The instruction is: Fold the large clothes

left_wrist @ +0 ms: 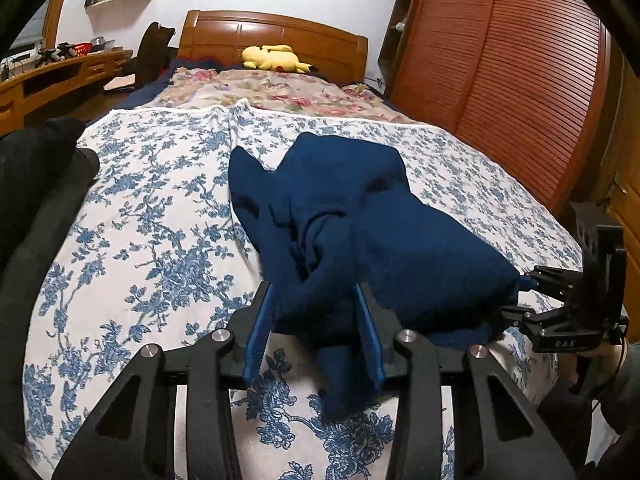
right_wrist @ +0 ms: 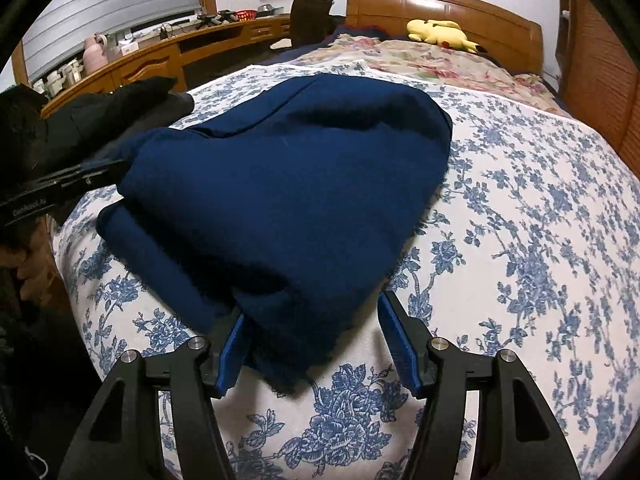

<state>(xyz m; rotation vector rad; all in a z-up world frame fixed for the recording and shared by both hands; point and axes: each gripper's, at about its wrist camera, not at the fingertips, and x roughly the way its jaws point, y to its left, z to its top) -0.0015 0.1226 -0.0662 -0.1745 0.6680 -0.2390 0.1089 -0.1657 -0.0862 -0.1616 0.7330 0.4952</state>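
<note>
Ahead of the left gripper (left_wrist: 316,328) the navy garment (left_wrist: 360,216) blocks; left of it the floral sheet (left_wrist: 152,240) lies open until the black clothes (left_wrist: 36,184)

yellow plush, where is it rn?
In both wrist views the yellow plush lies at the far end of the bed, on the pink floral quilt right against the wooden headboard, well beyond the navy garment.

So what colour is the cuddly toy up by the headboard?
Yellow. The cuddly toy shows best in the left wrist view.
</note>
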